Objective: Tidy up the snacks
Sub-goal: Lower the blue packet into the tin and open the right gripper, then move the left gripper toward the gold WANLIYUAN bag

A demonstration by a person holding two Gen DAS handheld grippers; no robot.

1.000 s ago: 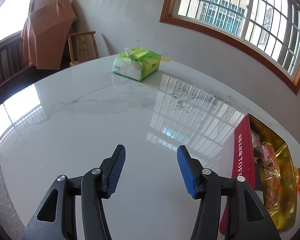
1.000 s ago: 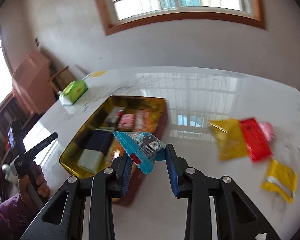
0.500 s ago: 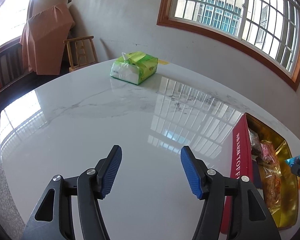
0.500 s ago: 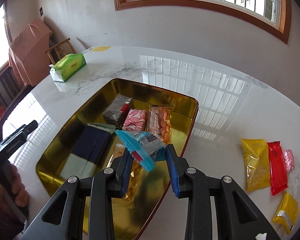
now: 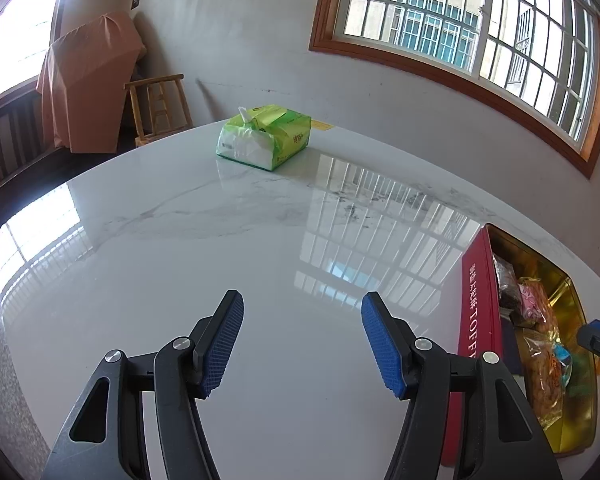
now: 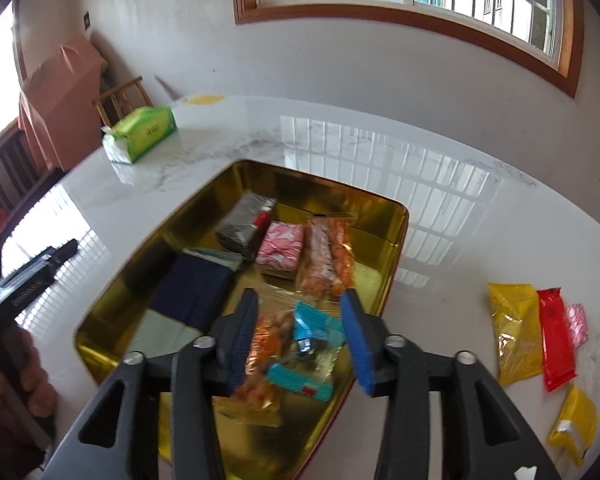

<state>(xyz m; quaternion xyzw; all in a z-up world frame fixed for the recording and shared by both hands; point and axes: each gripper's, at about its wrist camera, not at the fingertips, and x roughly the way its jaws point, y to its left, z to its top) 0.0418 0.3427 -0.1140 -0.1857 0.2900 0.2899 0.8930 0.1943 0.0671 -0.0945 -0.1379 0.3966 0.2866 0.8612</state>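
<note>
Glossy white marble table [image 5: 220,240] fills both views, with a barred window behind and a green tissue pack [image 5: 266,136] toward the far edge; on the right wrist view a gold tin [image 6: 396,224] sits at the centre, several packets already lying in it. Right gripper [image 6: 300,332] hangs over the tin's near end; its jaws have just been opening and now stand apart, and the blue snack packet [image 6: 312,344] lies between them on top of an orange-filled clear bag [image 6: 260,360], the pads seemingly off it, though motion blur softens the edges. Left gripper [image 5: 302,344] hovers over bare marble with jaws apart and nothing between them.

Judging by the crinkled film, the packets are light, soft and slippery, their contents probably brittle; a hold on the flat sealed end looks safer than a squeeze on the middle. Four loose packets wait on the table at 3 to 4 o'clock of the tin: a yellow packet [image 6: 516,332], a red packet [image 6: 556,336], a small pink one [image 6: 577,322] touching it, and a second yellow pouch [image 6: 574,424] nearer.

Only the right wrist view shows those loose packets and the tin's whole interior; it also catches a hand [image 6: 32,380] at 9 o'clock gripping the other tool. Left wrist view alone shows the tin's red outer wall [image 5: 474,312] with lettering, at 3 o'clock, and a sliver of the right gripper's tip beyond it.
</note>
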